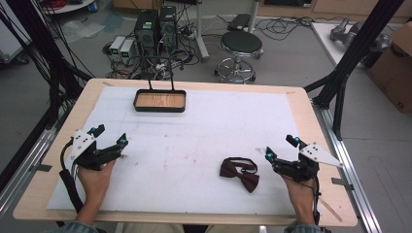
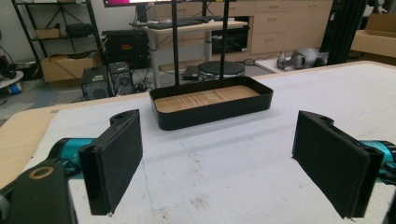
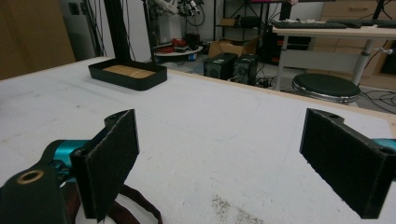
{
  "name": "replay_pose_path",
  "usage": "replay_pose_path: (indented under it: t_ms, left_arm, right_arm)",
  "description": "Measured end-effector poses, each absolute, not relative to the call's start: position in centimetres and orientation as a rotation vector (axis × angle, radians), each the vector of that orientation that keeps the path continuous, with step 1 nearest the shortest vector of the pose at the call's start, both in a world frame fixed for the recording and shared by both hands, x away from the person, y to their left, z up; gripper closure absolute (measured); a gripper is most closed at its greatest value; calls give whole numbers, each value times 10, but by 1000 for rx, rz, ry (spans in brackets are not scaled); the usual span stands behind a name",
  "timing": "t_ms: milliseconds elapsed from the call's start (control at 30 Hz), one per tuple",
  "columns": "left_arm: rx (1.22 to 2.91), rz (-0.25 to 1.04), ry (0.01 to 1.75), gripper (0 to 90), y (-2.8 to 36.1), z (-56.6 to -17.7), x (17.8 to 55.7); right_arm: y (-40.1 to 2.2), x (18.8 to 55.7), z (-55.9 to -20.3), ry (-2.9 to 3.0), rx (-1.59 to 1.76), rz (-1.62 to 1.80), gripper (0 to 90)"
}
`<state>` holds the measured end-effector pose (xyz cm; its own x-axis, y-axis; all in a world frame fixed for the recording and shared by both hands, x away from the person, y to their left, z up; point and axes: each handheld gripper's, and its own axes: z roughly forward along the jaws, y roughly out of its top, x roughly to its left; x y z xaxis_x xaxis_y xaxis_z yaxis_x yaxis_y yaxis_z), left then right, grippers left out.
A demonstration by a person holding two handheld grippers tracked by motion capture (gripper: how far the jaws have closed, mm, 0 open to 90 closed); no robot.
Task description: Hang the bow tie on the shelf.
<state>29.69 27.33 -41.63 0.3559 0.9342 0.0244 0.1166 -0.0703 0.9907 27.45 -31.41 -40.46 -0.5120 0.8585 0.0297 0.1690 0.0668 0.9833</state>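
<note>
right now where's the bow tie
In the high view the dark red bow tie lies on the white mat, at the near right, just left of the right gripper.

each black two-jaw claw, left (image 1: 109, 136) and right (image 1: 280, 147), is wearing teal fittings, flat black pads, a grey three-cornered plate and a trailing black cable; greyish sleeve cuffs are showing.

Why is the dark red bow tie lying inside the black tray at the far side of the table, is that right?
Not quite. The bow tie lies on the white mat, close to the right gripper, as the high view shows. The black tray does stand at the far side, but it shows just its wooden bottom.
</note>
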Motion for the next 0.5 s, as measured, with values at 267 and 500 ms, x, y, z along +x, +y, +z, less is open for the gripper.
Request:
replay_pose_path:
  t_ms: [267, 500]
  left_arm:
    - [1482, 912, 1006, 161, 274, -417, 297]
    - [1483, 911, 1009, 161, 275, -417, 296]
  right_arm:
    - [-313, 274, -404, 1757, 1019, 1489, 108]
    - [-312, 273, -404, 1767, 1019, 1495, 108]
